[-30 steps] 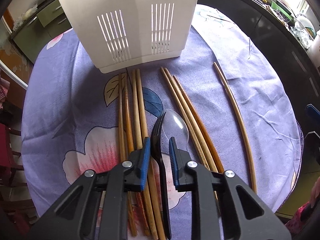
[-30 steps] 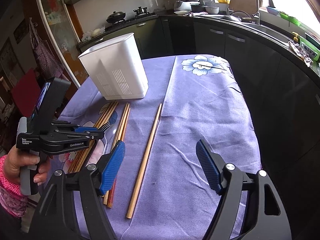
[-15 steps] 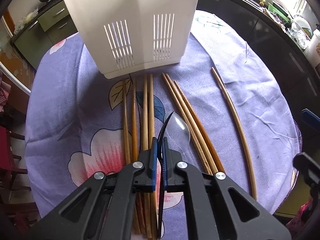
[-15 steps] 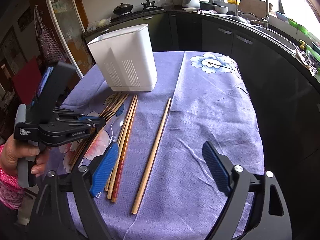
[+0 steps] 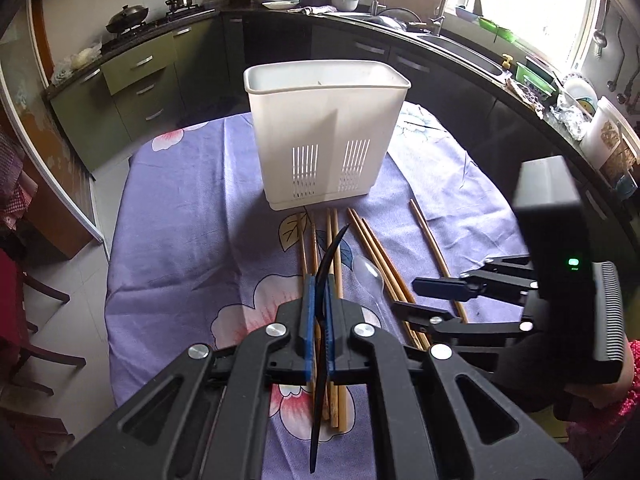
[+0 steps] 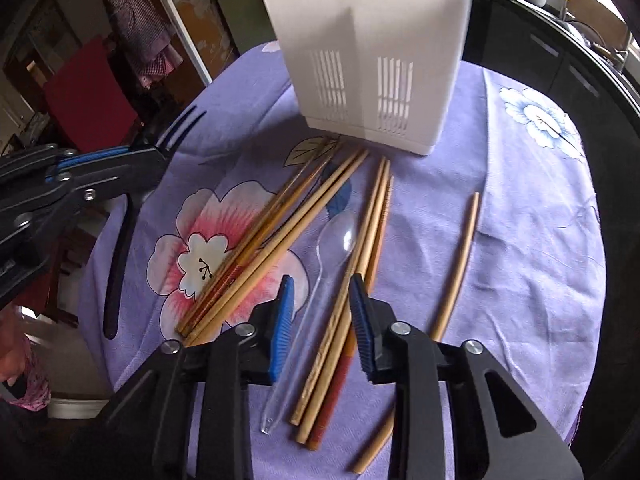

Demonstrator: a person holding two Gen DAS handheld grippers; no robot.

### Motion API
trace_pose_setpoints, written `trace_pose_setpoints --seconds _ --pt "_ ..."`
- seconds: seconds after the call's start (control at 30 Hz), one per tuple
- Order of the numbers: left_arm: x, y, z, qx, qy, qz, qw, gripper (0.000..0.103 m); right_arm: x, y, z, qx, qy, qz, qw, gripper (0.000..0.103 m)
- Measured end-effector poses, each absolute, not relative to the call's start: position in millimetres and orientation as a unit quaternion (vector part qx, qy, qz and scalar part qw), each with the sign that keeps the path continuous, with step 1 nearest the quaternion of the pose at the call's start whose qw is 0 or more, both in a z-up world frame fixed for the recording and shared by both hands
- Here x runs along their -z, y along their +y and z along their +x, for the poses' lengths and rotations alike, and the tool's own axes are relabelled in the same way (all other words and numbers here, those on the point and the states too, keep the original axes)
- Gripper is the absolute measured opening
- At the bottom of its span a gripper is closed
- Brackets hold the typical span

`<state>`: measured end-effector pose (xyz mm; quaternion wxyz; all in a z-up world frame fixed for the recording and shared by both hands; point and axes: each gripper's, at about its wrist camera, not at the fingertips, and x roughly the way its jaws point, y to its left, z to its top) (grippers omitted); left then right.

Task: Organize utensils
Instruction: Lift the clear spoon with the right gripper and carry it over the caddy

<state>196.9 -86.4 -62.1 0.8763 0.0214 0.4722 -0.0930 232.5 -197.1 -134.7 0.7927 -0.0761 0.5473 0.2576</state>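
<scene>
Kitchen, purple floral tablecloth (image 5: pixel 180 240). Toward far edge, white caddy (image 5: pixel 326 136), nothing visible inside. Before it, chopsticks (image 6: pixel 280 232) and clear spoon (image 6: pixel 320 288) lying mid-cloth. Left gripper (image 5: pixel 319 320) clamped on black fork (image 5: pixel 322 320), raised. Right gripper (image 6: pixel 322 328) spread over spoon.

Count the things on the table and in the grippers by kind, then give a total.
Chopsticks: 8
Fork: 1
Spoon: 1
Holder: 1
Total: 11
</scene>
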Motion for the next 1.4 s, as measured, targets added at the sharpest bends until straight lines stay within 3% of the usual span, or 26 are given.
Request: trace_pose_setpoints --seconds 0.53,0.67,0.87,1.13,1.4 --pt "68.7 -67.1 195.0 0.1 0.469 0.01 0.877 0.004 174.2 -159.8 257.2 -0.212 0.584 -0.101 0.777 0.023" --pt "68.4 -66.6 194.7 0.101 0.469 0.01 0.878 0.004 175.2 -154.5 260.1 -0.201 0.573 -0.112 0.787 0.012" --pt "64.8 -63.4 195.1 0.096 0.465 0.008 0.88 0.004 173.3 -158.5 256.5 -0.222 0.559 -0.081 0.795 0.009" --pt "27.3 -56.9 206.1 0.093 0.434 -0.005 0.896 0.004 105.4 -178.2 241.2 -0.269 0.474 -0.026 0.838 0.009" --pt "-46.6 -61.0 258.7 0.119 0.343 -0.053 0.93 0.005 24.8 -207.7 237.7 -0.287 0.375 0.019 0.881 0.009"
